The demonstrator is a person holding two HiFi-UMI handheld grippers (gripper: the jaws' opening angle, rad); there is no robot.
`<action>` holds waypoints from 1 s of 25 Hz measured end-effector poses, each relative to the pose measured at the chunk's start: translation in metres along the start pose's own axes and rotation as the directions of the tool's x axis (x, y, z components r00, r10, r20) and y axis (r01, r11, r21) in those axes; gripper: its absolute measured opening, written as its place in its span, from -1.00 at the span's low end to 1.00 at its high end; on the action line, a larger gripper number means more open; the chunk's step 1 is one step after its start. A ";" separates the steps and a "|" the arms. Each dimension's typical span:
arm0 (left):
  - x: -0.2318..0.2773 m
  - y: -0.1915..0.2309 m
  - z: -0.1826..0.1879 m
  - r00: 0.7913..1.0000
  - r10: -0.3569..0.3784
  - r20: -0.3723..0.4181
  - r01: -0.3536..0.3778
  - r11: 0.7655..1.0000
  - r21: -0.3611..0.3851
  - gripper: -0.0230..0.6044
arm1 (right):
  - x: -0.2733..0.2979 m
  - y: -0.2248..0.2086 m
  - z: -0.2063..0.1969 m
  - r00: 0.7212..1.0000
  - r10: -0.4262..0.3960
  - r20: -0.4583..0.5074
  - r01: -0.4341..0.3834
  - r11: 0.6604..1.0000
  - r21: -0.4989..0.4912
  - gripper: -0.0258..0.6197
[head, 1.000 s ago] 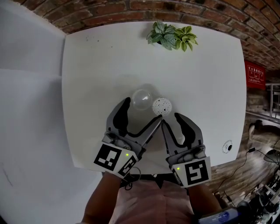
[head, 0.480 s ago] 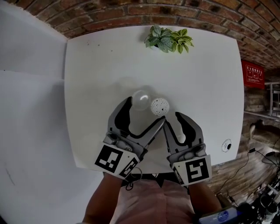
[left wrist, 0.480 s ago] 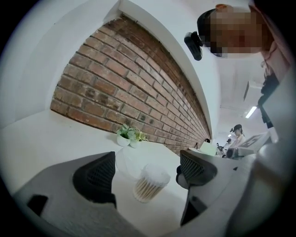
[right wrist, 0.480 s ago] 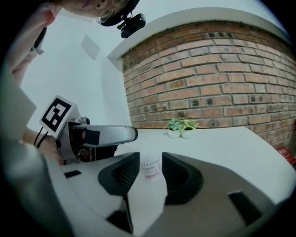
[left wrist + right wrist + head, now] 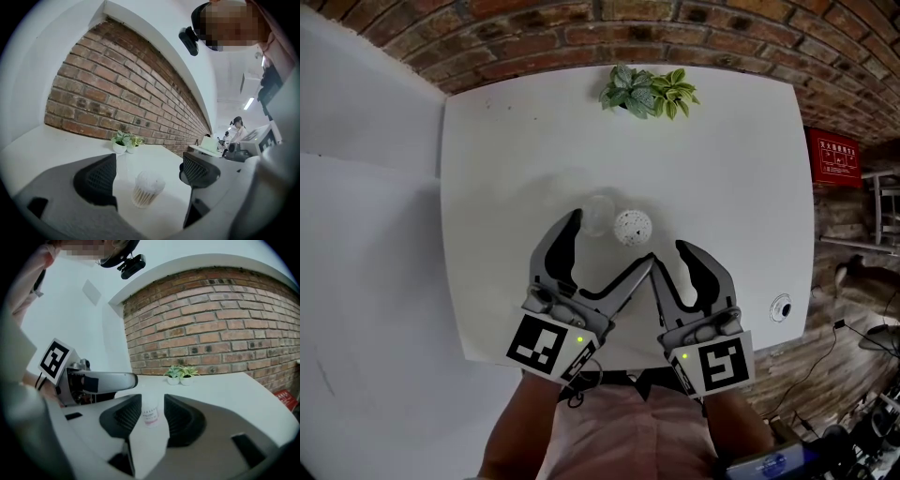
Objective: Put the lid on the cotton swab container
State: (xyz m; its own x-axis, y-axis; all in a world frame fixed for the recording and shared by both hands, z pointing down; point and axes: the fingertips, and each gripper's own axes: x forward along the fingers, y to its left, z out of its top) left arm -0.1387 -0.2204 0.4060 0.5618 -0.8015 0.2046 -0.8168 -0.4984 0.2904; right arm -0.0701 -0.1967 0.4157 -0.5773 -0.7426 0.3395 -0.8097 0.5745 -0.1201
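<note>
The cotton swab container (image 5: 632, 227), a small round tub packed with white-tipped swabs, stands uncovered on the white table (image 5: 497, 169). Its clear lid (image 5: 598, 214) stands just to its left, nearly touching. My left gripper (image 5: 610, 239) is open just short of both, empty; in the left gripper view the container (image 5: 146, 187) sits between the spread jaws, beyond the fingertips. My right gripper (image 5: 668, 255) is open and empty, below and right of the container. Its view (image 5: 152, 414) shows a small tub with a pink label (image 5: 150, 416) ahead of the jaws; container or lid, I cannot tell.
Two small potted plants (image 5: 645, 91) stand at the table's far edge against the brick wall. A round cable port (image 5: 780, 307) sits near the table's right front corner. A red sign (image 5: 832, 157) lies beyond the right edge.
The head view has shifted, so the table and plants sit a little further left in frame. Both grippers stay open in about the same place near the container and lid.
</note>
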 end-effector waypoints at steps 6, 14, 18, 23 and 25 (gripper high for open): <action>0.000 -0.005 0.006 1.000 -0.009 -0.003 0.009 1.000 0.030 0.53 | -0.008 -0.004 0.007 1.000 -0.012 0.025 0.012 1.000 0.007 -0.44; 0.002 -0.014 0.008 1.000 -0.020 -0.009 0.021 0.999 0.050 0.53 | -0.016 -0.011 0.010 0.999 -0.030 0.039 0.029 0.999 0.014 -0.44; 0.002 -0.018 0.007 1.000 -0.026 -0.013 0.027 0.998 0.059 0.53 | -0.019 -0.014 0.009 0.999 -0.036 0.041 0.035 0.999 0.016 -0.44; 0.003 -0.023 0.005 0.999 -0.031 -0.021 0.032 0.997 0.073 0.53 | -0.021 -0.016 0.007 0.998 -0.039 0.039 0.039 0.999 0.015 -0.44; 0.004 -0.024 0.004 0.999 -0.033 -0.024 0.035 0.996 0.078 0.53 | -0.022 -0.016 0.006 0.999 -0.038 0.038 0.038 0.999 0.018 -0.44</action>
State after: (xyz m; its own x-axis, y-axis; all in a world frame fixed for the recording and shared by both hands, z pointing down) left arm -0.1171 -0.2127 0.3959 0.5915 -0.7764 0.2175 -0.8045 -0.5504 0.2232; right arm -0.0456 -0.1915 0.4050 -0.5494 -0.7767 0.3081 -0.8326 0.5398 -0.1239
